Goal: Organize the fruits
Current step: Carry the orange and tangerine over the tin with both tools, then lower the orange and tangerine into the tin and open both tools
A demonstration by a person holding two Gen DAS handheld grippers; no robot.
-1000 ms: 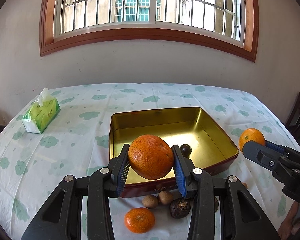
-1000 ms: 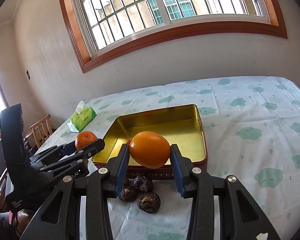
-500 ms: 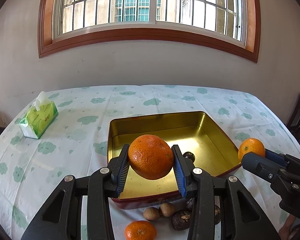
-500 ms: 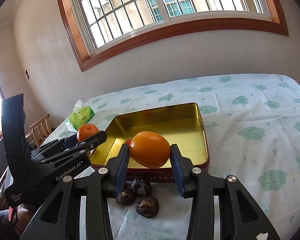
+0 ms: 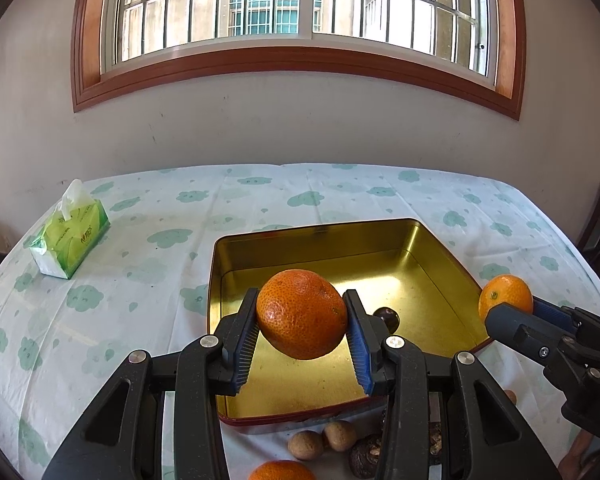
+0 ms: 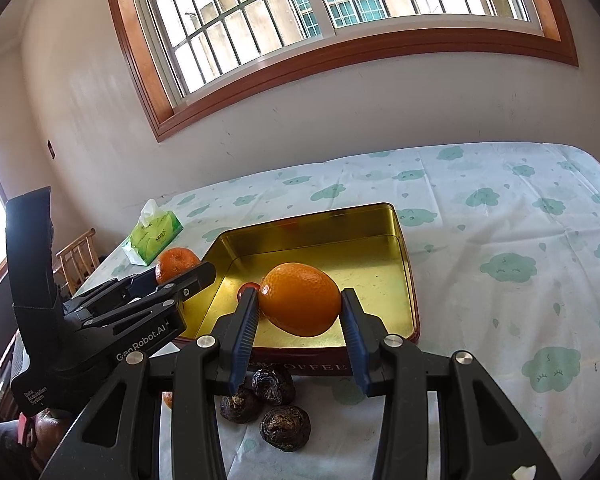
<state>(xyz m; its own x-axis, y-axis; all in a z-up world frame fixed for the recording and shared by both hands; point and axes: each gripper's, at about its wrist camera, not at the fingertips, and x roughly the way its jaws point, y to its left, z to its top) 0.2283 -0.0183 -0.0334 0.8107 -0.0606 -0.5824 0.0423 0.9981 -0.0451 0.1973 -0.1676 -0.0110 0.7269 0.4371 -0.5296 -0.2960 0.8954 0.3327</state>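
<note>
A wide barred window [image 5: 300, 4] in a reddish-brown wooden frame is set in a plain off-white wall [image 5: 300, 128], with daylight coming through it. Below stands a desk [image 5: 380, 192] under a pale cloth printed with green clouds. Wooden chairs [image 6: 78, 256] stand beside it.

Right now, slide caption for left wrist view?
Left gripper holds an orange over the gold tin.
</note>
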